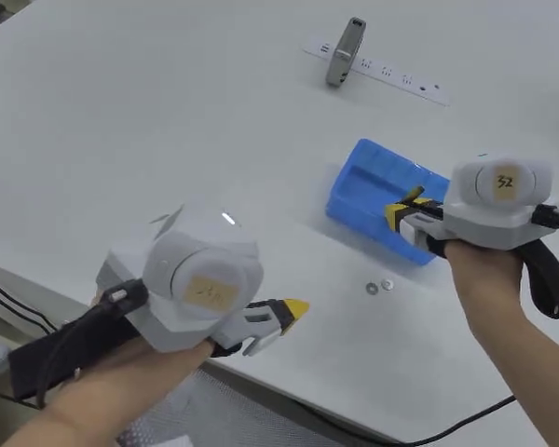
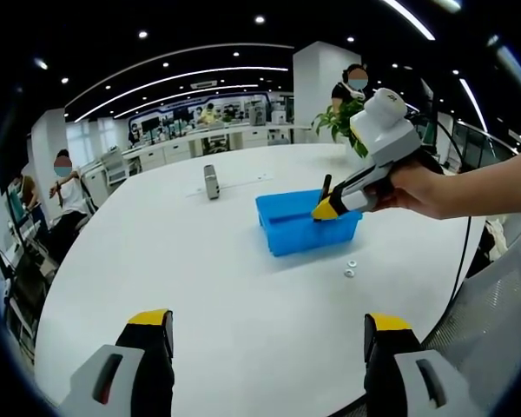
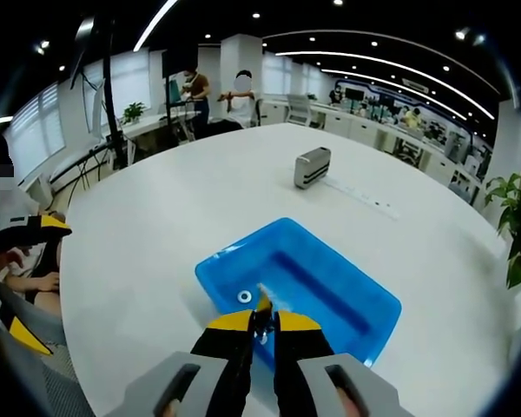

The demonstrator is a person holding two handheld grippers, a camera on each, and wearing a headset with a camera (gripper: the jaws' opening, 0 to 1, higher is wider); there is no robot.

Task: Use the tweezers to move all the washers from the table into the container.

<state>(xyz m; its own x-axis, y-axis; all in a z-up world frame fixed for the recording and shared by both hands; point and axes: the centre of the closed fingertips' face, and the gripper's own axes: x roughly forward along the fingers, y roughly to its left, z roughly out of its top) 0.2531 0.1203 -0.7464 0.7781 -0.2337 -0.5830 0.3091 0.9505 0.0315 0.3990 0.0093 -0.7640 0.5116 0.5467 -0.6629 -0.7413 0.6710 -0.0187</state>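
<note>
Power strip [image 1: 382, 70] and a grey boxy device [image 1: 345, 51] lie far across the tabletop [image 1: 168, 112], well apart from the blue container [image 1: 373, 182]. Two small silvery washers [image 1: 378, 287] sit just beside it; one ring-shaped washer [image 3: 244, 296] lies inside. The right hand-held gripper [image 3: 262, 323] pinches the tweezers [image 3: 264, 304] over the container; the left hand-held gripper [image 2: 267, 320] gapes wide.

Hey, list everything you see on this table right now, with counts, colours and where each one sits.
table: one, white, under everything
container: one, blue, right of centre
washers: two, silvery, on the table beside the container; one more inside the container
tweezers: one, silvery tip, over the container
power strip: one, white, far side
boxy device: one, grey, at the power strip
left gripper: one, white with yellow tips, open, near edge
right gripper: one, same colours, shut on the tweezers
hands: two, one per gripper
</note>
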